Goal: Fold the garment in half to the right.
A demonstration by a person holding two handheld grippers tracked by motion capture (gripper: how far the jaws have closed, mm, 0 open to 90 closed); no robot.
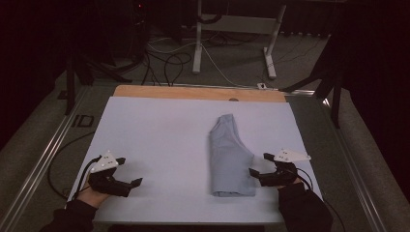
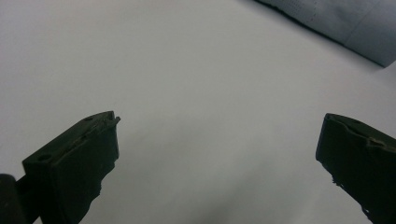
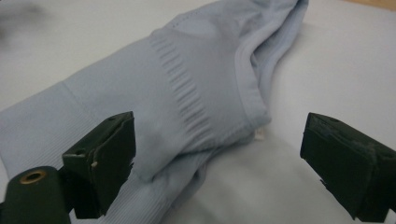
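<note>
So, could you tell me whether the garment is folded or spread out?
Folded: the garment lies as a narrow strip, and the right gripper view shows layers overlapping.

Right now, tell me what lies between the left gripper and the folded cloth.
Nothing: in the high view, only bare white sheet separates the open left gripper from the folded cloth.

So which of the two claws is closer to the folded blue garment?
The right claw: its open jaws sit right at the edge of the folded blue garment. The left claw is open too, over bare table, well apart from it.
</note>
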